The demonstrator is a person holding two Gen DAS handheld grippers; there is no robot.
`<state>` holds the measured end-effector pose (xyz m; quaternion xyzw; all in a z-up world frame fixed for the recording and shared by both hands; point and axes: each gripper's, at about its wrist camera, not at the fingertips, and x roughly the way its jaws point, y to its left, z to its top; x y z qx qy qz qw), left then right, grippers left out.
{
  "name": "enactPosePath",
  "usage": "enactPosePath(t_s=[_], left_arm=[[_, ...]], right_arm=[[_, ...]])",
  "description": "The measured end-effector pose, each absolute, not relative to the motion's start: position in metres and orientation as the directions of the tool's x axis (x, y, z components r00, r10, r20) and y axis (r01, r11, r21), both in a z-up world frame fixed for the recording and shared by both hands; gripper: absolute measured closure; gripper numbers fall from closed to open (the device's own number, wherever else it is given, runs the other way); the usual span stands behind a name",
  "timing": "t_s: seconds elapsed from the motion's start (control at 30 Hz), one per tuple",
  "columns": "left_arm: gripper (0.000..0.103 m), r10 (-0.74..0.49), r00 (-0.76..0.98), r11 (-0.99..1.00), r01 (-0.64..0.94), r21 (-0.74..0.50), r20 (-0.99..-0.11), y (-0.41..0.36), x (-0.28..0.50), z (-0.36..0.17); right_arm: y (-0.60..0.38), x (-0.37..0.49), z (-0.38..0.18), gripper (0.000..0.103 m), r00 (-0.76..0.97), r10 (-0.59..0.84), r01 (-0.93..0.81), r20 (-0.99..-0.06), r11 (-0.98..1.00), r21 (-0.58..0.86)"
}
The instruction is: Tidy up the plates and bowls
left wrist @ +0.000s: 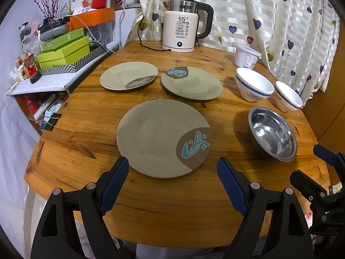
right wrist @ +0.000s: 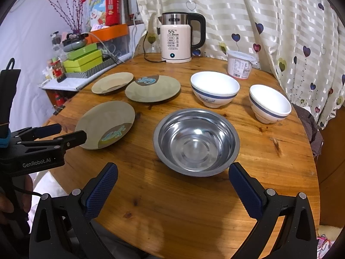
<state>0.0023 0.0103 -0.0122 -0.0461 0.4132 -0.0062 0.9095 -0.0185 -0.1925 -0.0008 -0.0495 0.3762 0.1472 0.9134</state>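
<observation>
— plates first: where do they sit?
— three greenish plates lie on the round wooden surface (left wrist: pixel 86 129). in the left wrist view the nearest plate (left wrist: pixel 163 138) fills the middle of the frame, its brown patch with a blue motif at lower right. a second plate (left wrist: pixel 129 76) lies at upper left of centre and a third plate (left wrist: pixel 192 83) just to its right, the two close together but apart.
— and the bowls?
— in the right wrist view a steel bowl (right wrist: pixel 196 141) stands upright in the middle of the frame. two white bowls with blue bands stand above it: one white bowl (right wrist: pixel 215 89) just above centre, the other white bowl (right wrist: pixel 269 103) at the right, well apart from each other.
— what about each claw?
— the left claw (left wrist: pixel 172 183) hovers low in its frame, fingers spread wide, nothing between them, its tips flanking the near rim of the nearest plate without touching. the right claw (right wrist: pixel 173 185) is likewise spread wide and holds nothing, tips either side of the steel bowl's near rim.
— anything beyond?
— a kettle (right wrist: pixel 179 38) showing 55 stands at the top centre, a white lidded tub (right wrist: pixel 239 64) to its right, and a heart-print curtain (right wrist: pixel 280 21) hangs behind. stacked green boxes (left wrist: pixel 64 54) sit on a side shelf at the upper left.
</observation>
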Motion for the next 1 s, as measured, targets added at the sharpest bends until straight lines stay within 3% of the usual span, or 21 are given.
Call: enactPosePath(t_s=[1.0], left_arm=[[0.019, -0.108, 0.660, 0.989, -0.005, -0.149, -0.744, 0.0144, 0.0032, -0.0117]], right_arm=[[-0.1897, -0.0202, 0.0050, 0.000, 0.679, 0.268, -0.330, -0.683, 0.943, 0.042]])
